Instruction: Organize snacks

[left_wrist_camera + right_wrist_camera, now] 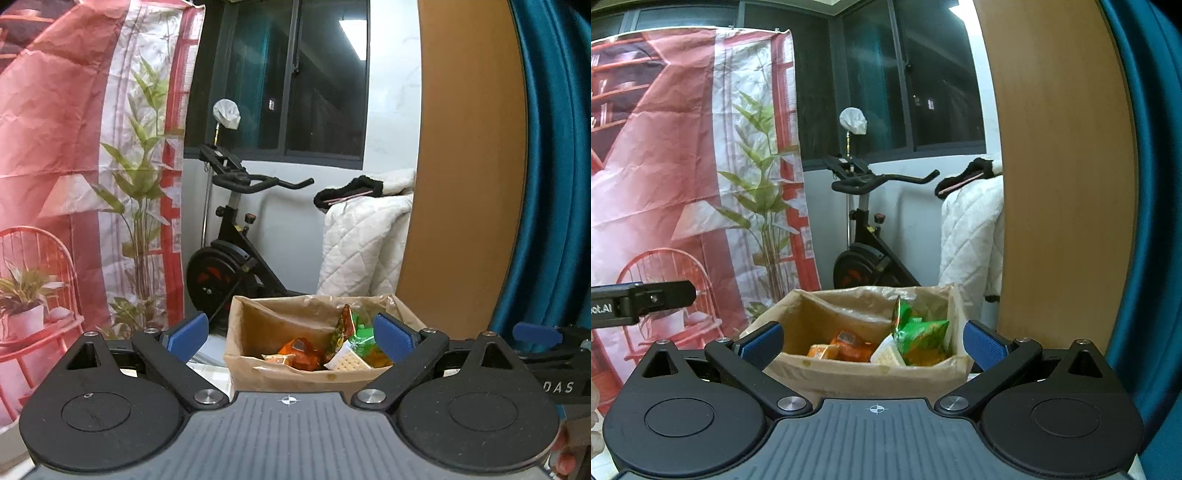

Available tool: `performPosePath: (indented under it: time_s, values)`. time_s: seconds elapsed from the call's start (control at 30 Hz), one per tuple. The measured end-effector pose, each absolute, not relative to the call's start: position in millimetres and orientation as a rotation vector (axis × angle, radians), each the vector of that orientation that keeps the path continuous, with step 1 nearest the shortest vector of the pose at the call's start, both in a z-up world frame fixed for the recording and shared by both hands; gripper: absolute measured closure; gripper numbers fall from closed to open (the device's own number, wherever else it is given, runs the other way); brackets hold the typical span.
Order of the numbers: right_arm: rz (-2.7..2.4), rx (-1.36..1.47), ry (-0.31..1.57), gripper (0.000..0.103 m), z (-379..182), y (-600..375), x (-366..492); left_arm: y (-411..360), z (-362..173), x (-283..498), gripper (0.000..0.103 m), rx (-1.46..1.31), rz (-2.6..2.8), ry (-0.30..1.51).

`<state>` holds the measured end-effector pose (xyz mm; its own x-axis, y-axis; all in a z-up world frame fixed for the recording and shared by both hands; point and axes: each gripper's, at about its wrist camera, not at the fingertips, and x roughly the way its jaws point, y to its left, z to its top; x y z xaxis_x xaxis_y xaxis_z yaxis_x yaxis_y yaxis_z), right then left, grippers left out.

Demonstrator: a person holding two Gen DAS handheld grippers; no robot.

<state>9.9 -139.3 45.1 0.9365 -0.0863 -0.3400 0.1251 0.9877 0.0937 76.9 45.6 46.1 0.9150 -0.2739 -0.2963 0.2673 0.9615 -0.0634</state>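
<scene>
Both tools are hovering side by side in front of an open cardboard box [306,373], which is sitting low in the centre of each frame.

The left tool [291,341] is standing wide open, its blue pads [186,336] spread to either side of the box's near edge and gripping nothing. The right tool [873,341] is likewise standing wide open and holding nothing, its blue pads [984,347] flanking the box. In the left view, the right tool is showing at the right edge of the frame; in the right view, the left tool is showing at the left edge.

The snacks are lying inside the box: an orange packet [301,352] toward the left, a green packet [919,334] standing upright toward the right, and a cracker pack [347,362] leaning between them.

Behind the box, an exercise bike [236,258] is standing in the centre of the frame. A printed red backdrop [74,166] is hanging at the left. A white quilt [365,243] is draping right of the bike, beside a wooden panel [469,166] and a blue curtain [554,184].
</scene>
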Motion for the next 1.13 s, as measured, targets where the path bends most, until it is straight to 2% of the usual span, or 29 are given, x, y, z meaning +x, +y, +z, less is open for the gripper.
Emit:
performPosePath:
  time_s: [1.13]
  values:
    - [-0.12,0.1,0.383,0.001,37,-133,-6,48,41,59,0.006,0.017,-0.174,0.345]
